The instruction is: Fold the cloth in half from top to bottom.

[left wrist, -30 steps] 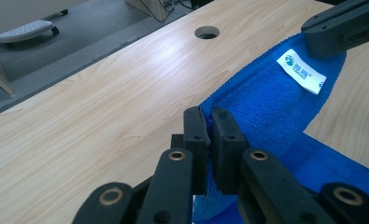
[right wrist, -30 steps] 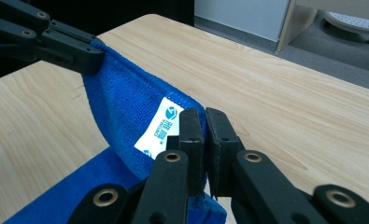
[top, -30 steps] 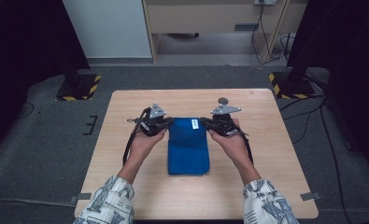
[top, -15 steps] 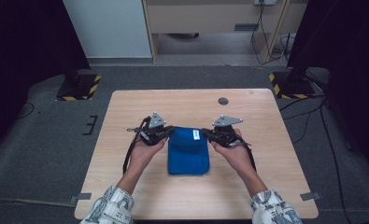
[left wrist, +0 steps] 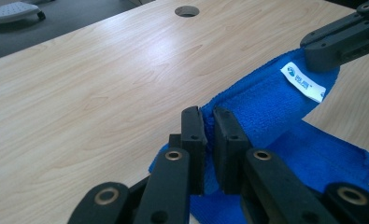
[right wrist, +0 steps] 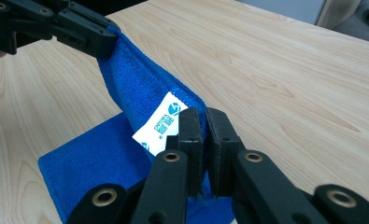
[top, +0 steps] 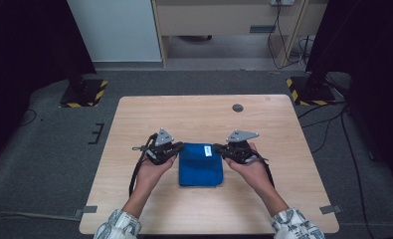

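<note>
— Cloth [top: 200,165]?
— Centre of frame, on bench [top: 199,114], far edge lifted.
— Left gripper [top: 178,147]?
— Clamped on cloth's upper-left corner.
— Right gripper [top: 220,148]?
— Pinching upper-right corner, beside label [right wrist: 159,123].

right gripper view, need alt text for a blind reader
The right gripper is shut on a corner of a blue cloth beside its white label. The left gripper holds the other corner, lifting that edge above the wooden table.
</note>
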Tool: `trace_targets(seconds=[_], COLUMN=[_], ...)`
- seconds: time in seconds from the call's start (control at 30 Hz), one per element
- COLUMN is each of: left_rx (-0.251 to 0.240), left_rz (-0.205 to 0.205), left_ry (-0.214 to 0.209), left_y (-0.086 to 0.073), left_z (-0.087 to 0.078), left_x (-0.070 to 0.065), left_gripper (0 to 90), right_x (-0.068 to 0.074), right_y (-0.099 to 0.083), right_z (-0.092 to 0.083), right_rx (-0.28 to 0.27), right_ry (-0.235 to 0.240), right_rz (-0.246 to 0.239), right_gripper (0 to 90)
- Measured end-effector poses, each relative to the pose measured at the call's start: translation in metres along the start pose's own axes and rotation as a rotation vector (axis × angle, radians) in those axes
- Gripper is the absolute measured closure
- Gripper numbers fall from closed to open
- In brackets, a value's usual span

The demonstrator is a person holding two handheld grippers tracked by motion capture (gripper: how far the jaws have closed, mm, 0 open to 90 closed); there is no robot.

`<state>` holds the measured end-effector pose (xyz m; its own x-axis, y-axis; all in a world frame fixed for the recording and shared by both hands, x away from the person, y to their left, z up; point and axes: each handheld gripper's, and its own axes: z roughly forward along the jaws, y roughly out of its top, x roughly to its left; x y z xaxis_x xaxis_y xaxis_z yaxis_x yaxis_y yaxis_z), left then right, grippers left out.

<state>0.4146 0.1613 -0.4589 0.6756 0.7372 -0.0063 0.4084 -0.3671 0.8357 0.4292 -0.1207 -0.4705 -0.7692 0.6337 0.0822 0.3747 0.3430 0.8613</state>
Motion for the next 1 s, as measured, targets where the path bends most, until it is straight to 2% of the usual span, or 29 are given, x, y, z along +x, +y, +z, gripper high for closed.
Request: trace_targets(seconds=[0.23, 0.37, 0.53, 0.6, 0.87, 1.0], left_rx=[-0.015, -0.009, 0.005, 0.000, -0.027, -0.016], left_rz=[-0.030, -0.024, -0.015, -0.025, -0.019, -0.019], left_ry=[-0.010, -0.004, -0.014, -0.021, -0.023, -0.030], left_y=[-0.012, -0.017, -0.024, -0.024, -0.022, -0.027], left_z=[0.000, -0.001, -0.003, -0.004, -0.017, -0.021], left_x=[-0.004, -0.007, -0.009, -0.009, -0.014, -0.016], left_gripper=[81.4, 78.0, 80.6, 81.2, 82.0, 82.1], right_x=[0.001, 0.001, 0.005, 0.006, 0.014, 0.019], right_y=[-0.007, -0.008, -0.009, -0.010, -0.009, -0.015], right_z=[0.000, 0.000, 0.001, 0.002, -0.006, -0.005], right_rx=[0.010, 0.009, 0.020, 0.024, 0.018, 0.022], right_ry=[0.005, 0.010, 0.020, 0.022, 0.038, 0.056], right_rz=[0.009, 0.009, 0.000, -0.001, -0.017, -0.019], right_gripper=[86.1, 86.3, 86.4, 86.4, 86.4, 86.3])
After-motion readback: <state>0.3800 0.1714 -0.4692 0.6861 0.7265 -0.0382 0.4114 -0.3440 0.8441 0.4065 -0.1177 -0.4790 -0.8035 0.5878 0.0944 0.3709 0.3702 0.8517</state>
